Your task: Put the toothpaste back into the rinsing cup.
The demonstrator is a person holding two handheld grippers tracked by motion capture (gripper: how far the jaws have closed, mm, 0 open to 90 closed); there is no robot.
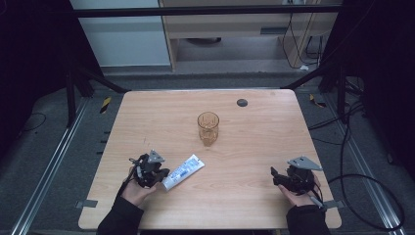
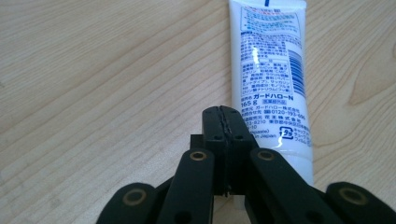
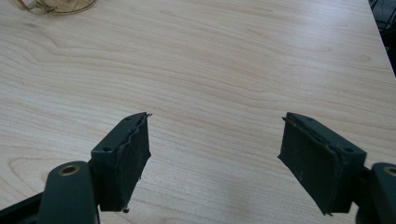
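A white toothpaste tube with blue print lies flat on the wooden table, left of the middle, its cap end toward my left gripper. In the left gripper view the tube runs away from me, just right of the jaws. My left gripper is shut, its pads pressed together with nothing between them, right beside the tube's lower end. My right gripper rests near the front right of the table. Its jaws stand wide apart over bare wood in the right gripper view.
An amber drinking glass stands upright at the table's middle, and its base sits at the top left of the right gripper view. A small black disc lies near the far edge. Dark frame bars and cables surround the table.
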